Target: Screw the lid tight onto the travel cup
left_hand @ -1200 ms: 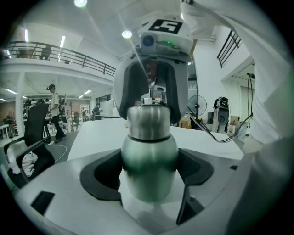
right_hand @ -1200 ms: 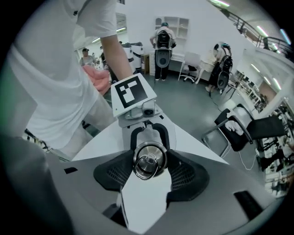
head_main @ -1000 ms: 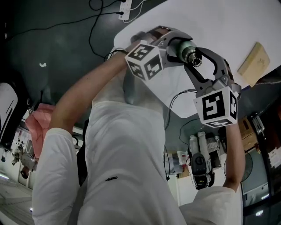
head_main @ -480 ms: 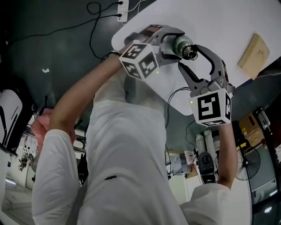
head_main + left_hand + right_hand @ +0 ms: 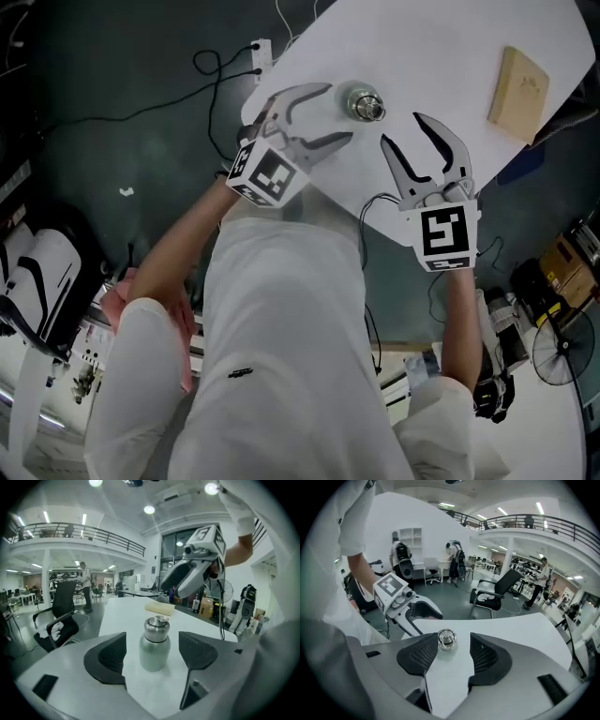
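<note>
Travel cup (image 5: 364,103) upright on the white table (image 5: 450,56), near the table's edge, steel lid (image 5: 156,626) seated on top. Nothing is touching the cup.

Left gripper (image 5: 337,112): just beside the cup, on its left in the head view. Jaws wide apart. In the left gripper view the cup lines up in the gap but sits beyond the pads, with clear space on both sides.

Right gripper (image 5: 401,129): near the cup, on its right and towards the person. Jaws apart and have just been closing a bit, with nothing clamped. The right gripper view looks down on the lid past the jaw tips, no contact.

Tan block (image 5: 520,87): flat on the table, well apart from the cup, on its far right.
</note>
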The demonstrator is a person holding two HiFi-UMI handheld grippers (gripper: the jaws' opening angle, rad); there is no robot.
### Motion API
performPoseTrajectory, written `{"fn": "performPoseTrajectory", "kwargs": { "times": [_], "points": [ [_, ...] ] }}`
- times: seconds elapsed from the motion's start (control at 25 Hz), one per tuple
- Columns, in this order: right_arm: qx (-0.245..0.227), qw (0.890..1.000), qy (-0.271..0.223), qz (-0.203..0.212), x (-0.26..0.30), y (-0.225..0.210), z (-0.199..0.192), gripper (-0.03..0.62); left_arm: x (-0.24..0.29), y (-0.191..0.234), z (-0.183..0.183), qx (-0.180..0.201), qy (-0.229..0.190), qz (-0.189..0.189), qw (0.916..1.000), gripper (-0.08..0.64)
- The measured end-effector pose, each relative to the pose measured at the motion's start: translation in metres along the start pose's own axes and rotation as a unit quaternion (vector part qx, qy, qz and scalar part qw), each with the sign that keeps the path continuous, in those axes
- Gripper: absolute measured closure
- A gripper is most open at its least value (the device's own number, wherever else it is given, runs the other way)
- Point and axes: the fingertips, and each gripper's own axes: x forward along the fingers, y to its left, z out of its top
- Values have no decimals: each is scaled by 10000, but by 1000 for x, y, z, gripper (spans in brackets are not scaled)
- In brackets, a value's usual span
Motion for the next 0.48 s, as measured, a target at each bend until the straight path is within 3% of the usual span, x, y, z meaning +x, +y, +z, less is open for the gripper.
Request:
{"fn": "performPoseTrajectory", "kwargs": {
  "times": [0.12,0.2,0.24,0.32,0.48],
  "points": [
    [425,9983,-163,-354,-9,-17,-5,401,-15,11,11,-357,45,325,9988,235],
    [773,9944,-324,-637,-22,-30,-7,419,-26,21,33,-623,-44,569,9964,419],
    [943,9917,-419,-772,-30,-35,-6,420,-32,24,46,-717,-110,655,9952,437],
    [1216,9849,-649,-1044,-47,-45,-5,437,-39,26,72,-735,-148,817,9938,514],
    [1473,9702,-1090,-1588,-87,-58,4,548,-50,23,107,-497,178,1249,9908,543]
  ]
}}
